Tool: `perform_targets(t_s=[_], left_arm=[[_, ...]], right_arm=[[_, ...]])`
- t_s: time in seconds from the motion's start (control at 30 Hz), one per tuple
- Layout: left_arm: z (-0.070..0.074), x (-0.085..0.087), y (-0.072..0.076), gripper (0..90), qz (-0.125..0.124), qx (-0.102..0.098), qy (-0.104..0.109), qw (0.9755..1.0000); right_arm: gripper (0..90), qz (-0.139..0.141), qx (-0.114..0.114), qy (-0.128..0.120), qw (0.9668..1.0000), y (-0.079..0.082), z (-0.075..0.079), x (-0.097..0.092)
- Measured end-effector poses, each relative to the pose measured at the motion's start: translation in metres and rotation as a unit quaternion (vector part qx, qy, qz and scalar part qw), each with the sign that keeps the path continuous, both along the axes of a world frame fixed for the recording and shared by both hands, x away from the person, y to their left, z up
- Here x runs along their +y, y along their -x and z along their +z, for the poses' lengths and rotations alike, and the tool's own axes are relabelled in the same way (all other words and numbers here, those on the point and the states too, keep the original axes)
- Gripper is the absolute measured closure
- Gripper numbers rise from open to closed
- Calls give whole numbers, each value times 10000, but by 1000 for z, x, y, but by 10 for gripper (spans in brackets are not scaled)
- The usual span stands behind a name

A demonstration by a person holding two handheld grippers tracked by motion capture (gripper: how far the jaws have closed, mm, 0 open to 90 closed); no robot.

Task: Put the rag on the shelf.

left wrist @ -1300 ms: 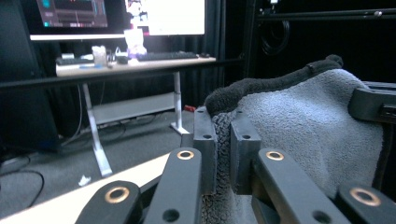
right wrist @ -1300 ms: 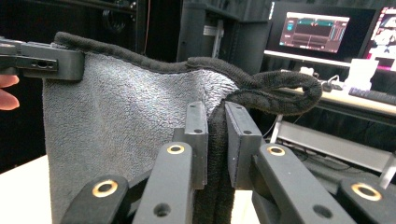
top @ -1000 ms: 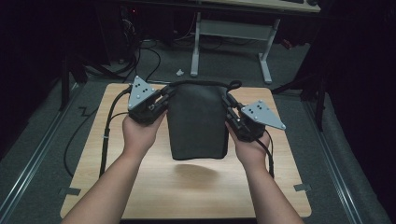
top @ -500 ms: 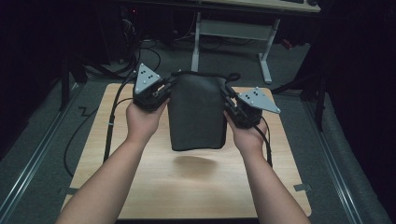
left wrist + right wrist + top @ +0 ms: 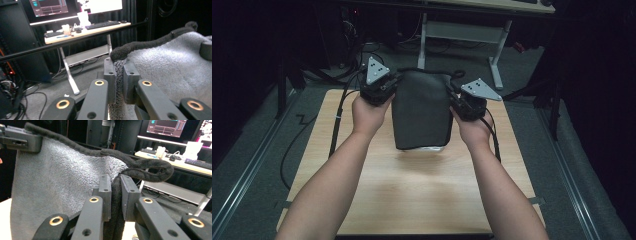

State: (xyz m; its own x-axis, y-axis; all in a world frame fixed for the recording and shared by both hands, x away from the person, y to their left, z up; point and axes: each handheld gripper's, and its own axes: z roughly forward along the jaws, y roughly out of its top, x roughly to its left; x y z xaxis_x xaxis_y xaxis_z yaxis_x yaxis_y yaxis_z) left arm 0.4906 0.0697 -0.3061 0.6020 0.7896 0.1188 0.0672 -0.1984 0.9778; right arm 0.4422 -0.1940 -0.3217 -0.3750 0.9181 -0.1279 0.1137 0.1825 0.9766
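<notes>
A dark grey towel [image 5: 421, 111] with a thick black hem hangs folded between my two grippers, above the far part of the wooden table [image 5: 412, 195]. My left gripper [image 5: 388, 89] is shut on the towel's upper left corner; the left gripper view has the hem [image 5: 117, 75] pinched between the pads. My right gripper [image 5: 456, 100] is shut on the upper right corner, and the right gripper view has the black hem [image 5: 115, 195] squeezed between its pads. The towel's fleecy face [image 5: 60, 182] spreads out toward the other gripper. Its lower edge hangs clear above the tabletop.
Beyond the table's far edge stands a white-legged desk [image 5: 462, 35] with cables on the floor around it. The left gripper view looks out on that desk [image 5: 85, 31] with monitors, a keyboard and cups. Black cables [image 5: 339, 115] trail from both grippers across the table.
Both hands have carried the towel away from me toward the table's far edge. It hangs farther back, and its shadow on the wood has moved with it.
</notes>
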Motion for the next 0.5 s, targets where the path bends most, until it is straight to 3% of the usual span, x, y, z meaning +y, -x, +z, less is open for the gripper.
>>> perform_targets(t_s=[0.23, 0.33, 0.43, 0.5], left_arm=[[-8, -6, -18, 838, -39, 171, 16, 9998], [-9, -10, -23, 838, -26, 189, -104, 9998], [-8, -12, -26, 837, -33, 195, -114, 9997], [-13, -13, -30, 835, -18, 278, -248, 9993]], right_arm=[[810, -89, 145, 220, 9996, -20, -5, -5], [810, -96, 190, 496, 9985, -28, -5, -6], [809, -131, 134, 572, 9982, -33, -2, -8], [809, -132, 162, 596, 9980, -36, -4, -8]])
